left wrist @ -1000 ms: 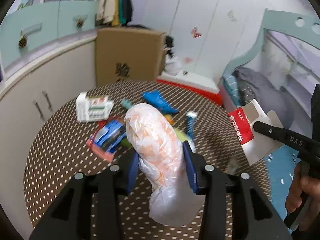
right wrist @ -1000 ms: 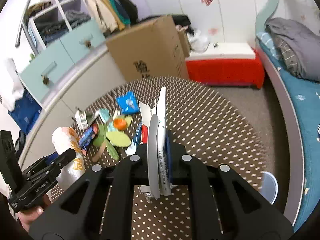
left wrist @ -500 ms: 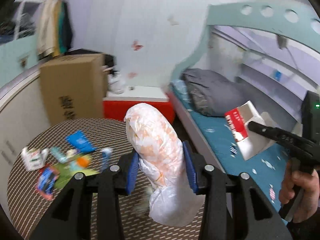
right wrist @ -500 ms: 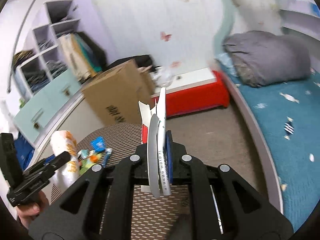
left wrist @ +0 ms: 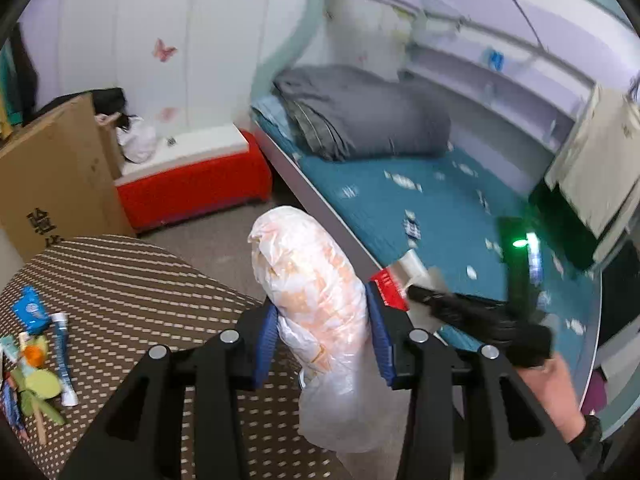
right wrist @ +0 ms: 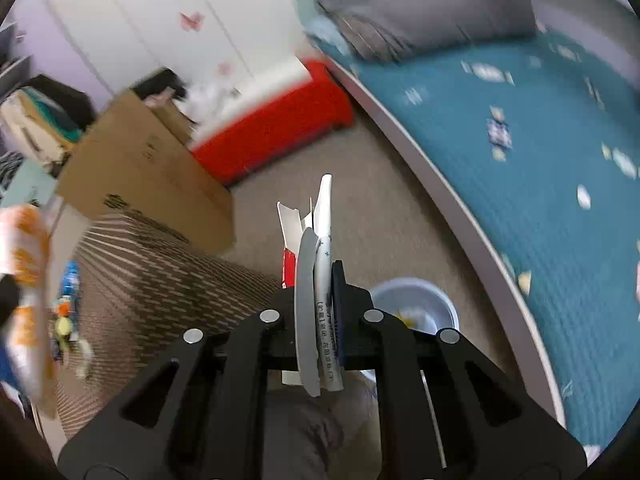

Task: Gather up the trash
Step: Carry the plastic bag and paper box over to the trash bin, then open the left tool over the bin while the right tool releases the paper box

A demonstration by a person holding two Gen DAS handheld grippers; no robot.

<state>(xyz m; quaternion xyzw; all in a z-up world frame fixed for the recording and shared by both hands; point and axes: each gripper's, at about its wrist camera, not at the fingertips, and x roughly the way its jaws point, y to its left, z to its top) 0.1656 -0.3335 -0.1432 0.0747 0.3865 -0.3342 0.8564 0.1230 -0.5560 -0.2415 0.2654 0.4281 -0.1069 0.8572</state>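
Beside bed [left wrist: 420, 200] now, table [left wrist: 132, 280] swung left, bin [right wrist: 416, 300] appeared

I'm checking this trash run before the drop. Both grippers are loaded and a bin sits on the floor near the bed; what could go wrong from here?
The left gripper pinches a soft, slippery plastic bag mid-length; it could slide out. The right gripper holds a flattened carton edge-on, which may miss the small bin. Wrappers left on the table still need another trip.

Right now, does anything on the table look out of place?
Yes. Loose trash lies scattered at the round dotted table's left edge: a blue packet, a small tube and green scraps.
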